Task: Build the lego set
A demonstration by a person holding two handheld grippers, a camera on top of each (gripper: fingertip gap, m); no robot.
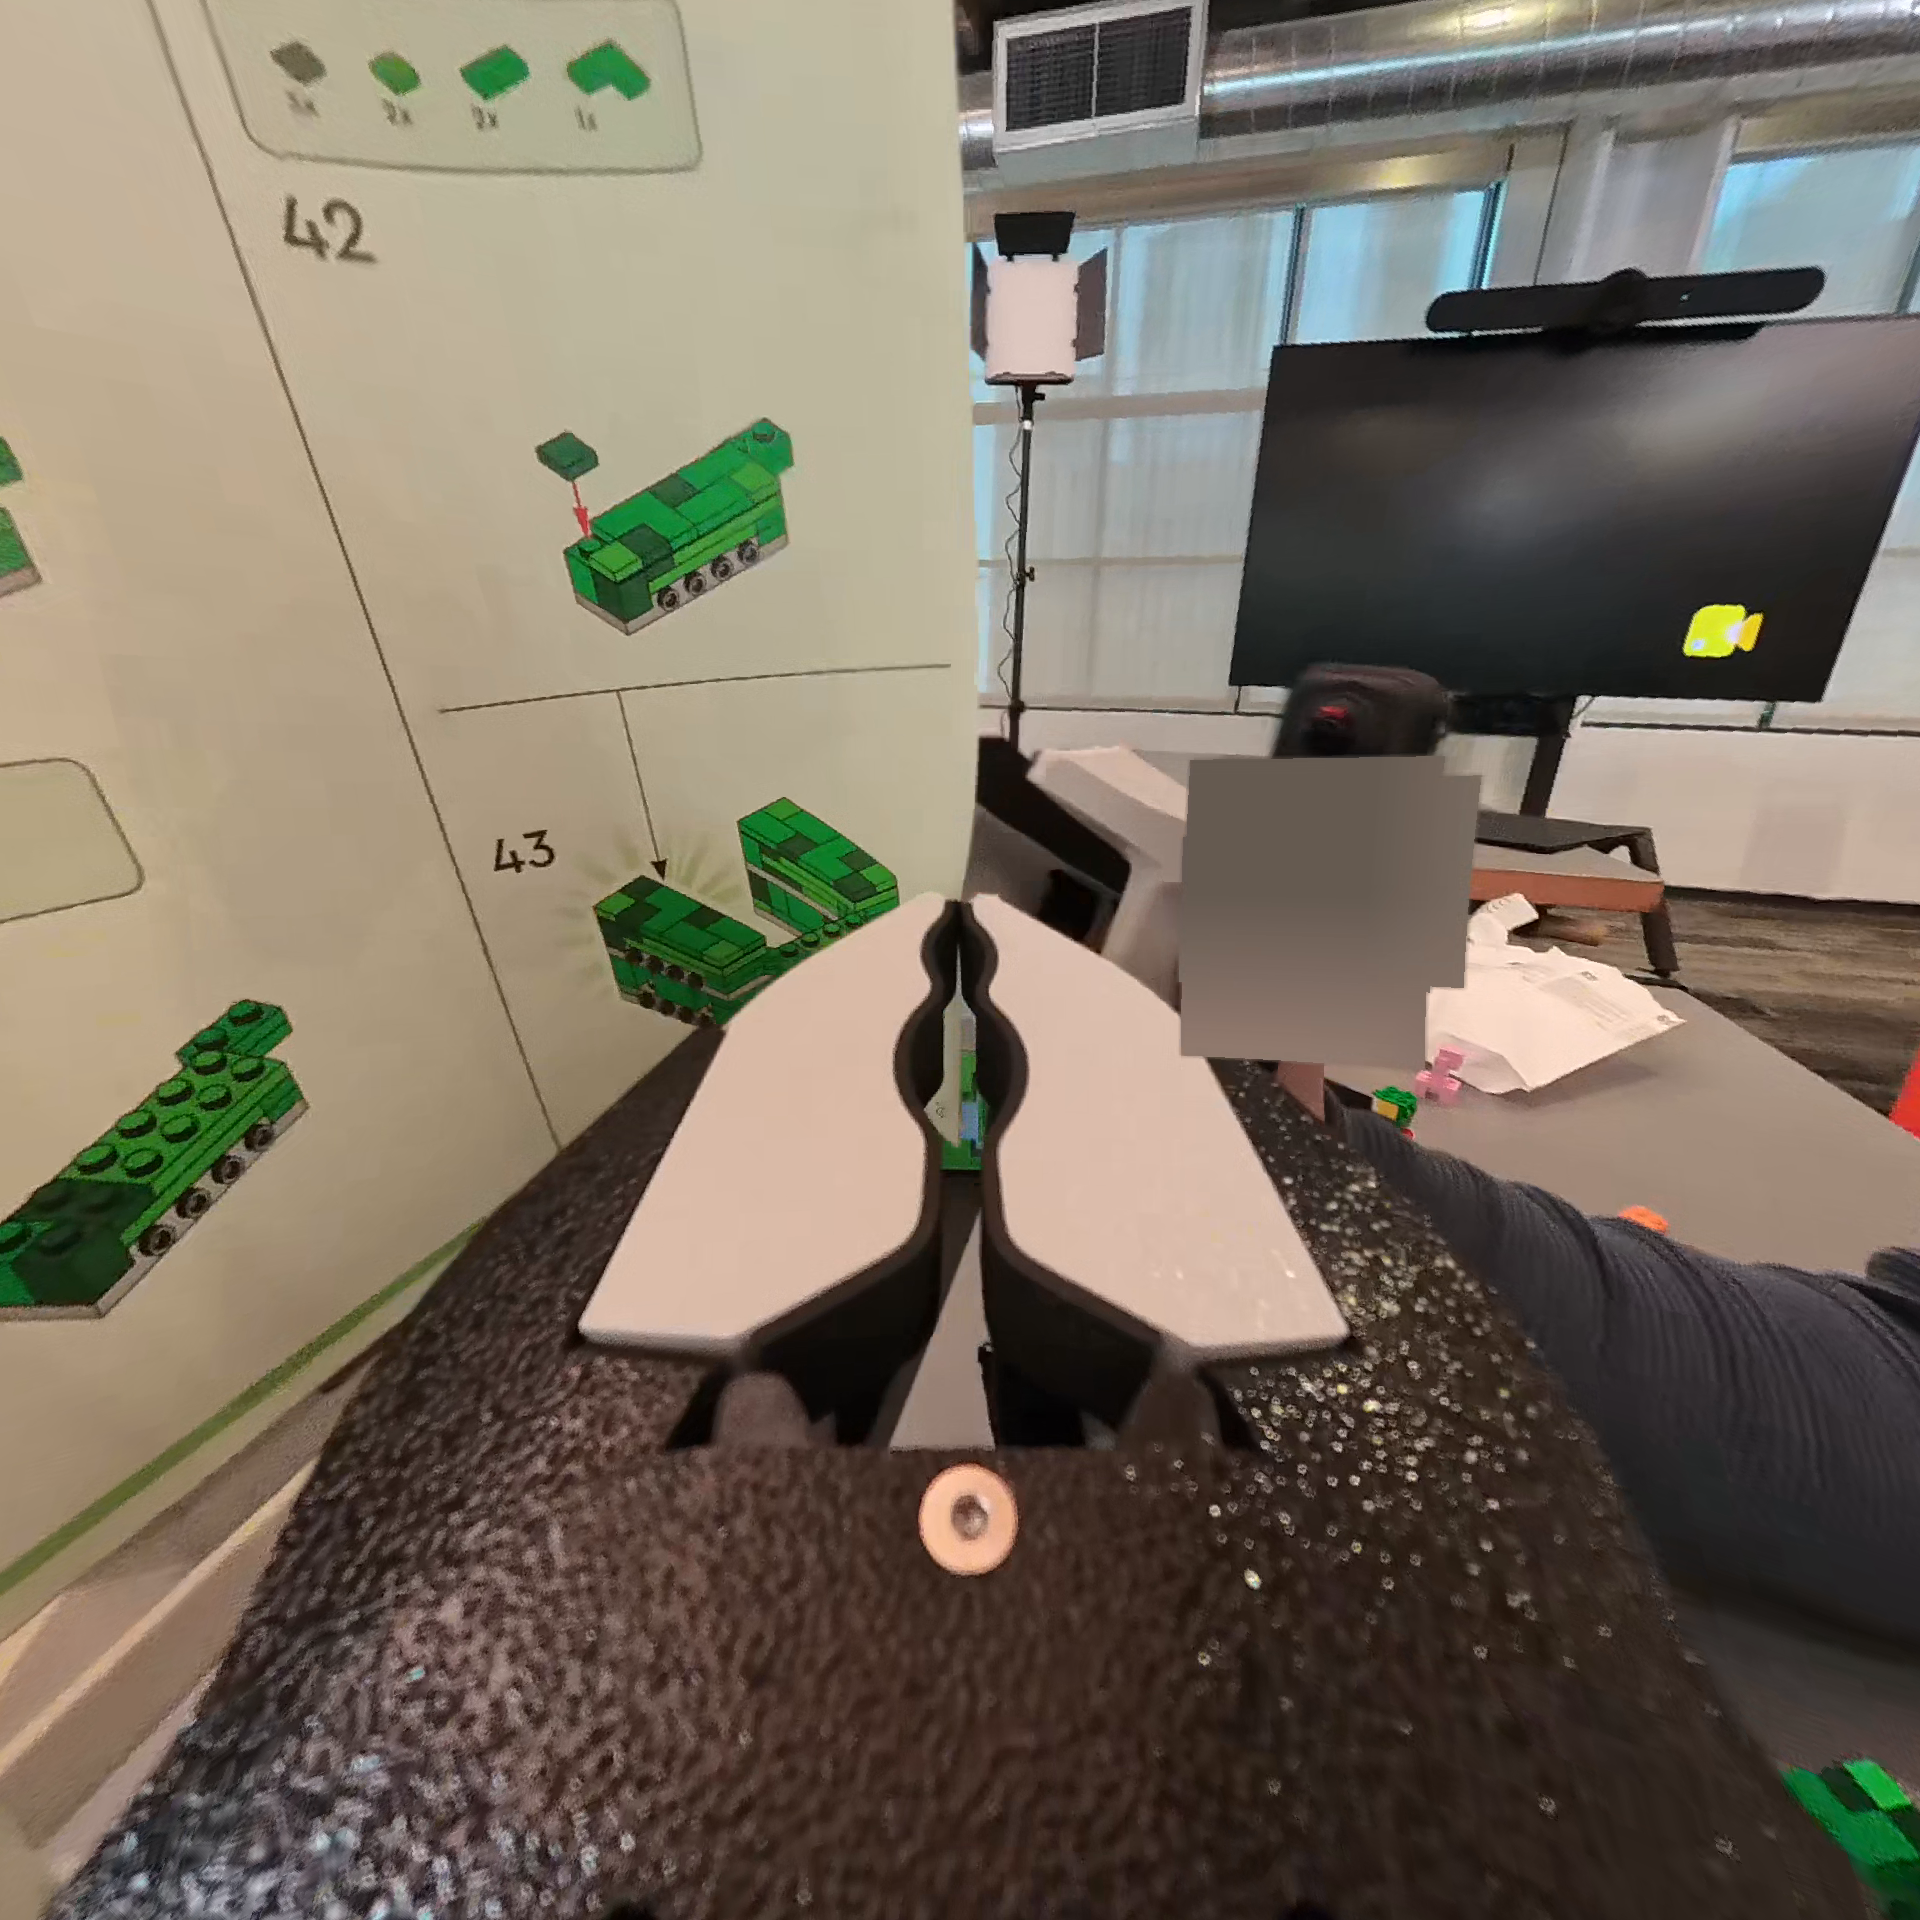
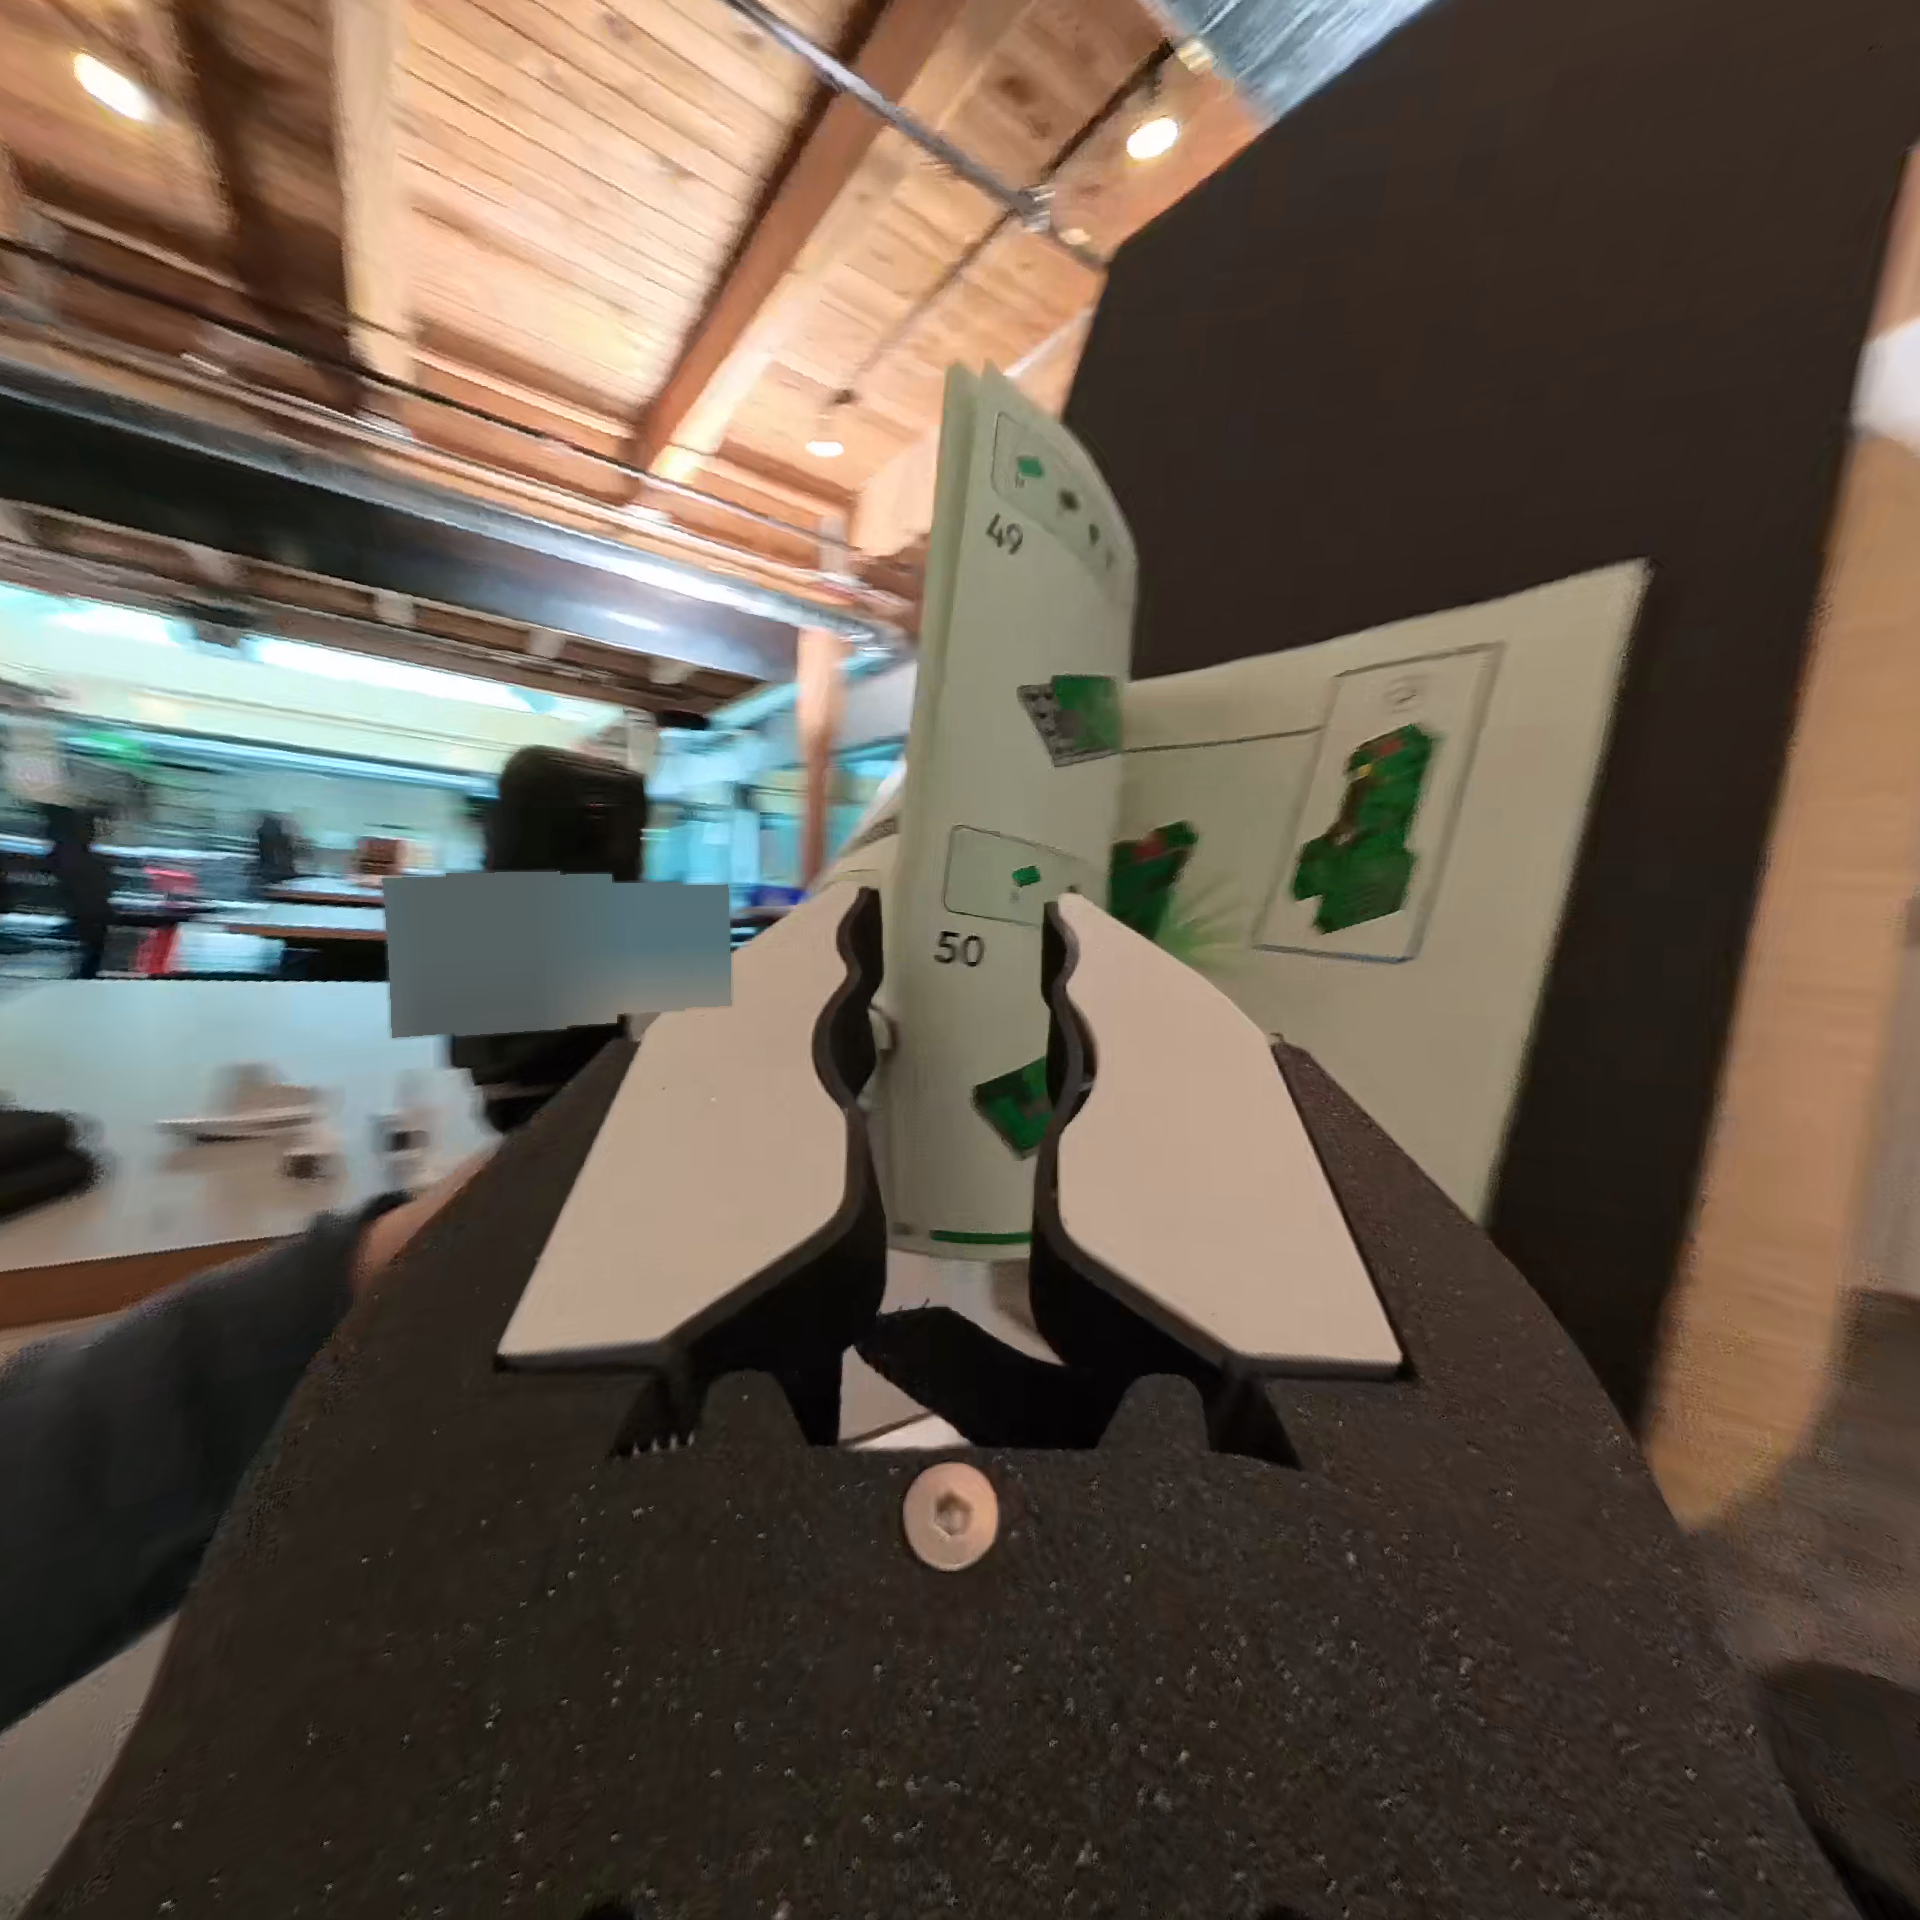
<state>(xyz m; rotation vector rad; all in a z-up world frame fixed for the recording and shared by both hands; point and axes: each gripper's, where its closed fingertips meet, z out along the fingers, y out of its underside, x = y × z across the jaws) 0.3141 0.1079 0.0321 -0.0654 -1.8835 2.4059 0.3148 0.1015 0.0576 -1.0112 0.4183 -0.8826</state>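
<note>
— So, where is the instruction booklet (image 1: 499,644) for the lego set?

— Up off the grey table (image 1: 1766,1101), right against the left gripper (image 1: 961,914). Its open page fills the left half of the left wrist view, with drawings of green brick assemblies.

— And that gripper's jaws?

— Brought together, tips meeting. A thin pale-and-green strip of paper shows in the hollow between them, and the page's right edge runs down to the tips, so it looks pinched on the booklet.

— What about the right gripper (image 2: 961,914)?

— Its jaws stand apart with a moderate gap, holding nothing. One curled page (image 2: 1023,623) rises upright in line with that gap; whether it touches a finger I cannot tell. A flatter page (image 2: 1382,790) lies open to the right, in front of a black board (image 2: 1455,364).

— Any bricks?

— A green build (image 1: 1860,1808) at the lower right corner of the left view, partly cut off. Farther back on the table sit a pink piece (image 1: 1444,1075), a small green one (image 1: 1392,1103) and an orange one (image 1: 1642,1218), near some crumpled white paper (image 1: 1538,1013).

— Anything else?

— A dark sleeve (image 1: 1662,1351) reaching in from the right, a dark screen (image 1: 1558,499) on a stand, and a lit lamp panel (image 1: 1031,312) on a pole.
</note>
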